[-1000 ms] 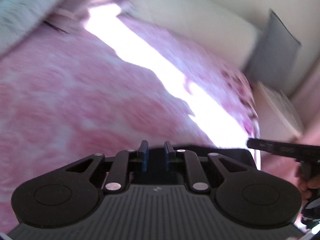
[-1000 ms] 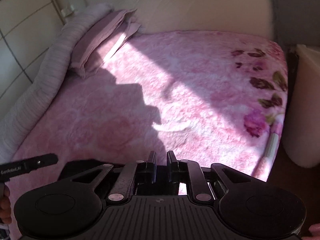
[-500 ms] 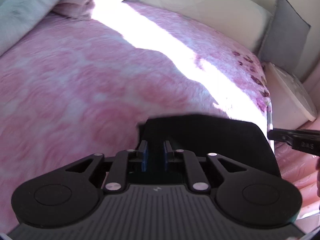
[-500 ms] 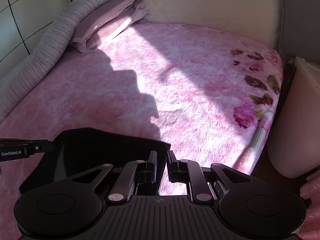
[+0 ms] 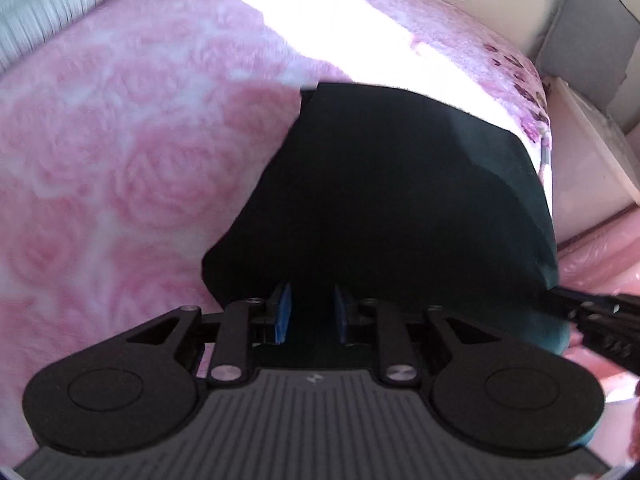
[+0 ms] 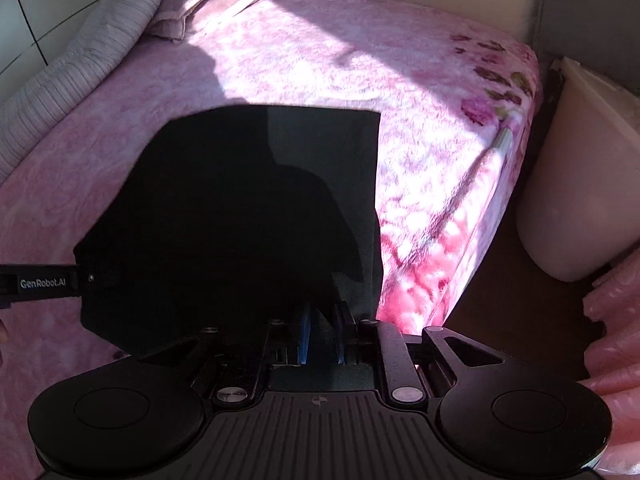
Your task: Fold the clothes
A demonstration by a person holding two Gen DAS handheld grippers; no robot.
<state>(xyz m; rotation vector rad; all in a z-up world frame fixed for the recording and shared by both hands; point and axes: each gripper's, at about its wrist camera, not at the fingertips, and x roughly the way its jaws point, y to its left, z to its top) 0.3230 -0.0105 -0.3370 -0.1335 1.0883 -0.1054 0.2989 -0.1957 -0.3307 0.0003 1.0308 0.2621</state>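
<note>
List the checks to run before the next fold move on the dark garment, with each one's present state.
1. Dark garment lies on the pink blanket: ok.
2. Far edge straight, no visible bunching, right wrist view: ok.
3. Left gripper clear of the cloth: cannot tell; its jaws are opening, cloth lies between the fingers.
4. Right gripper holding the near edge: ok; fingers close together with cloth between.
5. Garment clear of the bed's right edge: ok.
6. Pillows clear of the garment: ok.

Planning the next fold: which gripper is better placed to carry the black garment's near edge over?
Probably right. The right gripper grips the black garment by its near edge; the left gripper is opening, pads apart from the cloth between them.
</note>
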